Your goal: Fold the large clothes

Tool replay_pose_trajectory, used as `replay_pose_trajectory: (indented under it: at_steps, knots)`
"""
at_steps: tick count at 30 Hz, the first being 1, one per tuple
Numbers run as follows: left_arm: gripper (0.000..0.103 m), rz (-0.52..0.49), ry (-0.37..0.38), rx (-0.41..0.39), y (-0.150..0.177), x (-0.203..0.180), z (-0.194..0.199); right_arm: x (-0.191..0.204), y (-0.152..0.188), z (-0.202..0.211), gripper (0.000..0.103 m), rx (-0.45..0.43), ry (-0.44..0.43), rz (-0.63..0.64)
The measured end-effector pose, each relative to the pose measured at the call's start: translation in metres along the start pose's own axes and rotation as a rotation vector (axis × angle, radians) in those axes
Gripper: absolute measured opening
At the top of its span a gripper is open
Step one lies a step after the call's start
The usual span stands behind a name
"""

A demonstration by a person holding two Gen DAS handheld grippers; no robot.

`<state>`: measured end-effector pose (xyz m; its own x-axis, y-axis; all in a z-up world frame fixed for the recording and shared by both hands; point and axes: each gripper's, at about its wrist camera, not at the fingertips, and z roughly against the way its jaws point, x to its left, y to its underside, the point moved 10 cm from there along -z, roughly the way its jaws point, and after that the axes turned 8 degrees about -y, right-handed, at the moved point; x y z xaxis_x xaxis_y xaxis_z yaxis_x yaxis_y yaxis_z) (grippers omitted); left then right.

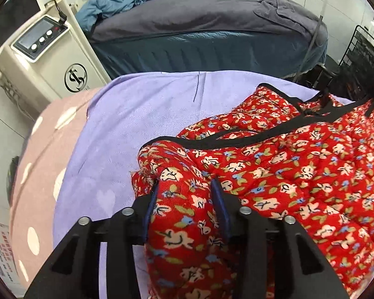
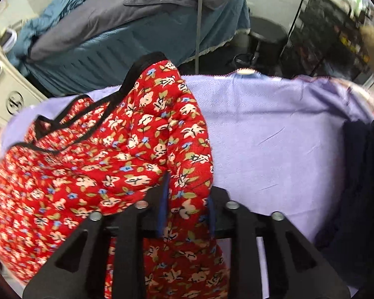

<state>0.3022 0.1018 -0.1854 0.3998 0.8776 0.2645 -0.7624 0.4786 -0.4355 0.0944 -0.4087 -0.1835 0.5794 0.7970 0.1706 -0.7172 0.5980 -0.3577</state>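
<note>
- Now, through the left wrist camera, I see my left gripper [image 1: 185,194] pinching a thick bunch of the red floral garment [image 1: 286,169], its jaws pressed against the fabric from both sides, blue pads [image 1: 220,206] showing along the cloth.
- The garment is padded, printed with pale flowers and edged with black trim [image 1: 249,137]; it lies across the right half of the lavender sheet [image 1: 142,114], spreading away to the right edge of this view.
- Left of the lavender sheet I see a pinkish cover with white dots [image 1: 37,164] hanging over the bed's edge.
- Beyond the bed stands a second bed with a grey blanket [image 1: 199,17] over a teal skirt, a blue cloth [image 1: 119,2] bundled at its left end.
- A cream-coloured machine with a small screen and knobs [image 1: 41,39] stands at the left, near that second bed.
- Through the right wrist camera, my right gripper [image 2: 187,191] likewise clamps a fold of the same garment [image 2: 99,154], jaws closed on the cloth, which rises in a hump just ahead of the fingers and drapes away to the left.
- The lavender sheet [image 2: 274,129] lies bare to the right of the garment, and a dark navy cloth [image 2: 356,174] rests at its far right edge.
- A black wire rack [image 2: 324,25] stands in the background on the right; this view is somewhat blurred, so I cannot make out its contents.
</note>
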Motion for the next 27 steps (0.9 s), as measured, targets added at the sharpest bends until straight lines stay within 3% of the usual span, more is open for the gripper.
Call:
replay_pose_trajectory:
  at_steps: [3, 7, 10, 13, 14, 16, 18, 19, 21, 24, 27]
  knots:
    - [0.052, 0.011, -0.025, -0.020, -0.003, 0.001, -0.006, 0.000, -0.001, 0.023, 0.062, -0.035, 0.019, -0.021]
    - [0.056, 0.029, -0.041, -0.047, -0.012, 0.004, -0.011, 0.018, -0.003, 0.069, 0.068, -0.153, 0.053, 0.004]
    - [0.060, 0.009, -0.064, -0.049, -0.015, -0.001, -0.018, 0.072, 0.012, 0.093, 0.069, -0.182, -0.087, 0.119]
    - [0.064, 0.010, -0.066, -0.049, -0.017, 0.002, -0.010, 0.140, 0.046, 0.099, 0.072, -0.115, -0.234, 0.318]
    - [0.066, 0.022, -0.052, -0.045, -0.018, 0.006, -0.005, 0.169, 0.066, 0.098, 0.072, -0.068, -0.303, 0.389]
    - [0.074, 0.095, -0.002, -0.049, -0.021, 0.022, 0.014, 0.201, 0.091, 0.093, 0.072, -0.009, -0.354, 0.459]
    - [0.080, 0.199, 0.061, -0.091, -0.024, 0.043, 0.044, 0.220, 0.111, 0.080, 0.072, 0.052, -0.309, 0.514]
    - [0.086, 0.228, 0.074, -0.112, -0.023, 0.050, 0.055, 0.223, 0.116, 0.075, 0.072, 0.068, -0.290, 0.525]
    - [0.088, 0.250, 0.095, -0.168, -0.016, 0.062, 0.089, 0.227, 0.122, 0.070, 0.072, 0.064, -0.250, 0.528]
    - [0.088, 0.169, 0.129, -0.212, 0.012, 0.049, 0.128, 0.222, 0.121, 0.060, 0.078, 0.091, -0.238, 0.471]
    - [0.088, 0.062, 0.133, -0.179, 0.053, 0.013, 0.137, 0.209, 0.114, 0.050, 0.082, 0.119, -0.263, 0.381]
